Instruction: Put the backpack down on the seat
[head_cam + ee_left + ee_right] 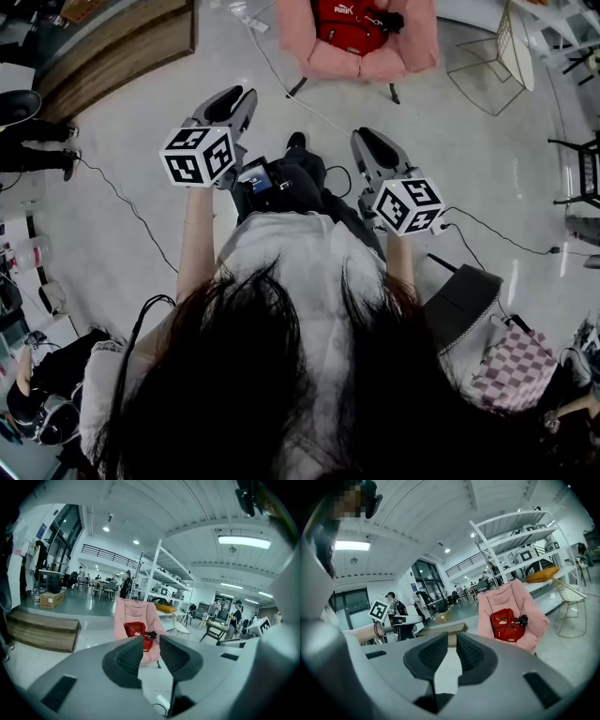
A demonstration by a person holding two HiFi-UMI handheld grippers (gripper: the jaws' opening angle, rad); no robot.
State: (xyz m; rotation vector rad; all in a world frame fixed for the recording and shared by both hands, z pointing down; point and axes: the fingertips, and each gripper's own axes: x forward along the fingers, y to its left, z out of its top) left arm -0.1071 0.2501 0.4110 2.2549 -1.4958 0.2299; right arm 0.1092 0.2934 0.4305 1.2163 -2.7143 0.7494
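Observation:
The red backpack (349, 26) lies on the seat of a pink padded chair (417, 47) at the top of the head view, a few steps ahead on the floor. Both grippers are held up in the air, well short of it. My left gripper (234, 96) has a small gap between its jaws with nothing in it. In the left gripper view, that gripper (151, 641) points at the backpack (136, 630) on the chair (129, 611). My right gripper (367, 139) stands narrowly open and empty. The right gripper view shows its tips (452, 639) left of the backpack (506, 624).
A wooden step platform (112, 47) lies at the far left, and a wire chair (502, 52) stands right of the pink chair. Cables (122, 202) trail over the grey floor. A checkered bag (511, 370) sits at my right. Tall shelving (520, 536) rises behind the chair.

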